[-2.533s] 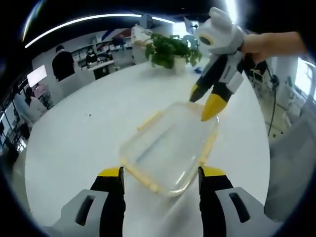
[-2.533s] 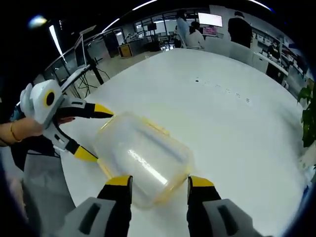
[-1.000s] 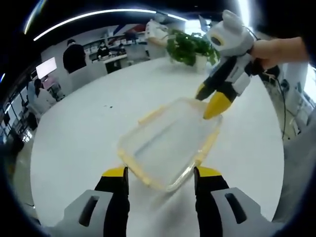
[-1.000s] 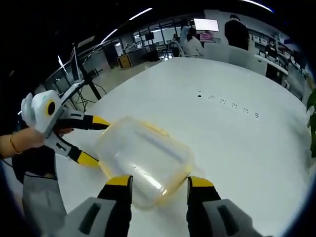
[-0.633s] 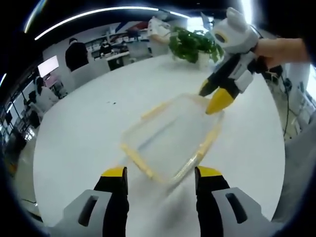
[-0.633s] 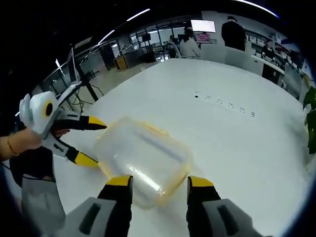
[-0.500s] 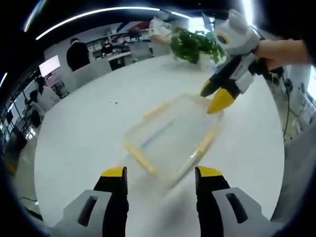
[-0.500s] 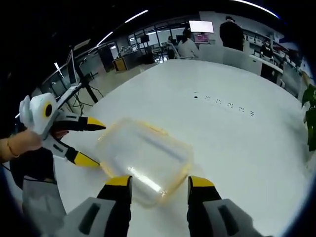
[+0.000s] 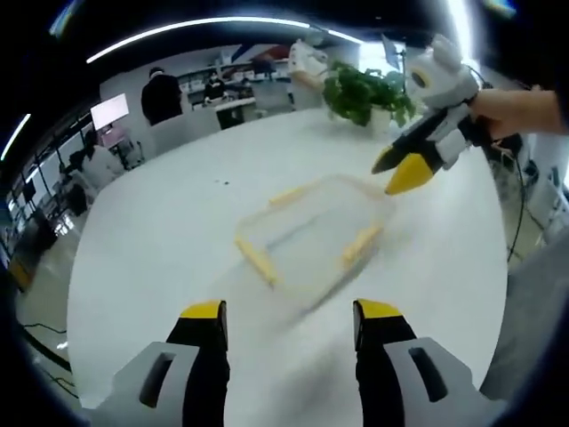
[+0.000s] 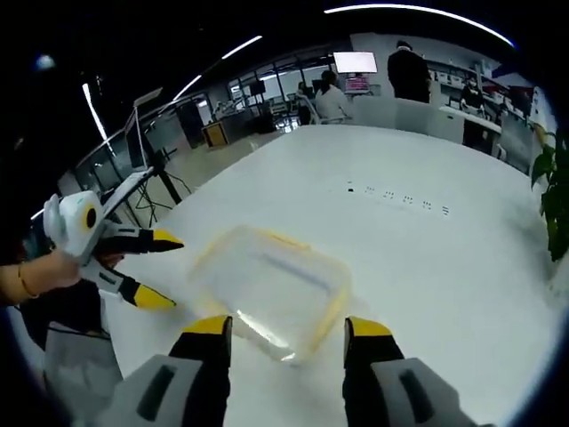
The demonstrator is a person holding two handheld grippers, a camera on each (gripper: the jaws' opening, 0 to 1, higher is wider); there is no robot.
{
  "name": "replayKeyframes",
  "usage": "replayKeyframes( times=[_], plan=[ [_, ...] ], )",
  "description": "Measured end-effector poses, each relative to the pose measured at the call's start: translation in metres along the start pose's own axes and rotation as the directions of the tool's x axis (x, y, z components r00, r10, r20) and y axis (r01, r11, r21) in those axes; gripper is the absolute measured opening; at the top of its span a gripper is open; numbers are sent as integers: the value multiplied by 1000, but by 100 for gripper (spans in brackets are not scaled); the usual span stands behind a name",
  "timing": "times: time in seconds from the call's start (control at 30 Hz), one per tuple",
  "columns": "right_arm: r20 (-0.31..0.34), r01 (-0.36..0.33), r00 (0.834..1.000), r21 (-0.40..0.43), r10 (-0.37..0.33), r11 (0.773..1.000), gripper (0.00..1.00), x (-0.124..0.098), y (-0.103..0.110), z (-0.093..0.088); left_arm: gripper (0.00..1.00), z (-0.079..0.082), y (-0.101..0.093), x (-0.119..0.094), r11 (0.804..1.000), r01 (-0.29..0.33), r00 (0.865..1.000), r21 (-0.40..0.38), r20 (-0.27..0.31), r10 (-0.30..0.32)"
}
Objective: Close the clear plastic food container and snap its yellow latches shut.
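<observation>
My white tabletop (image 9: 160,222) carries the container (image 10: 271,289) with its yellow latches (image 9: 258,260), lying between my two tools and touching neither. Left tool (image 9: 289,318) and right tool (image 10: 287,334) both have jaws spread apart, empty.

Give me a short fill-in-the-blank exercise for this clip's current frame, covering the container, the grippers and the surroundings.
1. The clear plastic food container sits on a round ____ table.
2. The container's latches are coloured ____.
3. The jaws of the left gripper and the right gripper stand ____, apart from the container.
4. In the left gripper view, a potted ____ stands at the table's far edge.

Missing words: white; yellow; open; plant
</observation>
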State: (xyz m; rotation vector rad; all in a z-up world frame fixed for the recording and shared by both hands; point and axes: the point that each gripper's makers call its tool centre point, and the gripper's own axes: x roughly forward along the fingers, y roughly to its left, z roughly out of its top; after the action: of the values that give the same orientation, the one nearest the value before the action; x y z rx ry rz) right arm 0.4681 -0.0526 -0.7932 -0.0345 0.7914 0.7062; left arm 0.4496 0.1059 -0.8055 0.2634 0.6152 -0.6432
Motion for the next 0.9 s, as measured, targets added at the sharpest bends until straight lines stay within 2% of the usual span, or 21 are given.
replayKeyframes(
  times=[0.17,0.27,0.47,0.7,0.83,0.9],
  plan=[
    [12,7,1000,-39,-6,999,51,-7,5,-1,55,-1,2,-9,999,-20,1000,-31,18,20],
    [29,13,1000,-58,-11,998,52,-13,7,0,55,1,8,-19,997,-52,997,-62,49,55],
    [74,22,997,-59,-17,998,54,-25,14,-2,58,6,9,-35,991,-68,990,-116,117,81],
    [149,38,988,-46,-31,998,62,-41,22,-14,60,13,1,-51,983,-72,968,-171,225,110],
    [211,55,976,-25,-49,998,67,-52,23,-17,61,10,-6,-59,981,-63,965,-185,241,108],
    [236,59,970,-17,-53,998,68,-59,24,-20,63,10,-9,-63,980,-65,959,-189,261,114]
  ],
)
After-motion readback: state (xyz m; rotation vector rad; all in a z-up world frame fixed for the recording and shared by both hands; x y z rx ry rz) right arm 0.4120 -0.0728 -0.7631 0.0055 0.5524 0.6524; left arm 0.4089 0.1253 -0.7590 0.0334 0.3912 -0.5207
